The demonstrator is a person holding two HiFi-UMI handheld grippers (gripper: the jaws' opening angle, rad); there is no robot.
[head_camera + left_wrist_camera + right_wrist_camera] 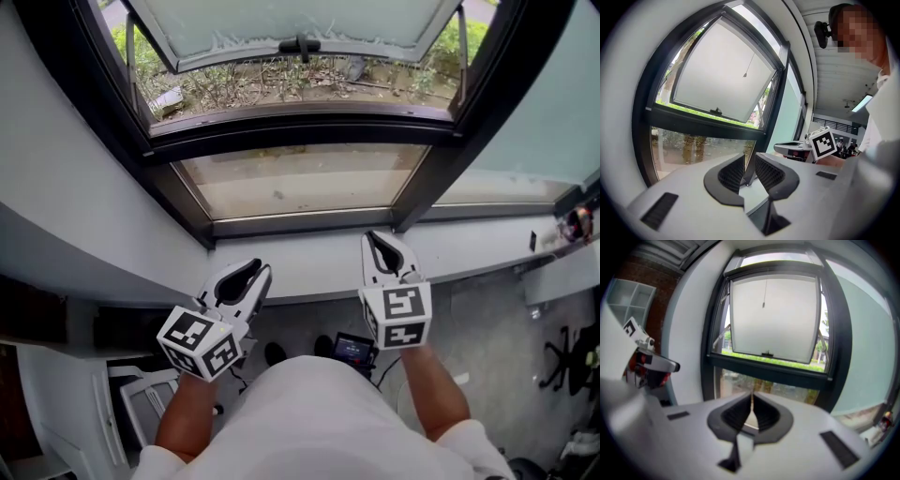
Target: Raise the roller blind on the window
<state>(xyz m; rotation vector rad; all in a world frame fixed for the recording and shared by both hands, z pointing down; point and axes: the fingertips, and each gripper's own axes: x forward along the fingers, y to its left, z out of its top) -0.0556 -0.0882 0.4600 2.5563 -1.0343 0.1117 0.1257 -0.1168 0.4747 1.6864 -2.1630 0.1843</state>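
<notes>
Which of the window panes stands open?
The upper pane, with the black handle on its bottom edge: it tilts outward, while the lower pane beneath it and the greenish side pane sit flush in their frames.

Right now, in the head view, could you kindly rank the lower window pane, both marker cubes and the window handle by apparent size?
1. lower window pane
2. left marker cube and right marker cube, look alike
3. window handle
</notes>
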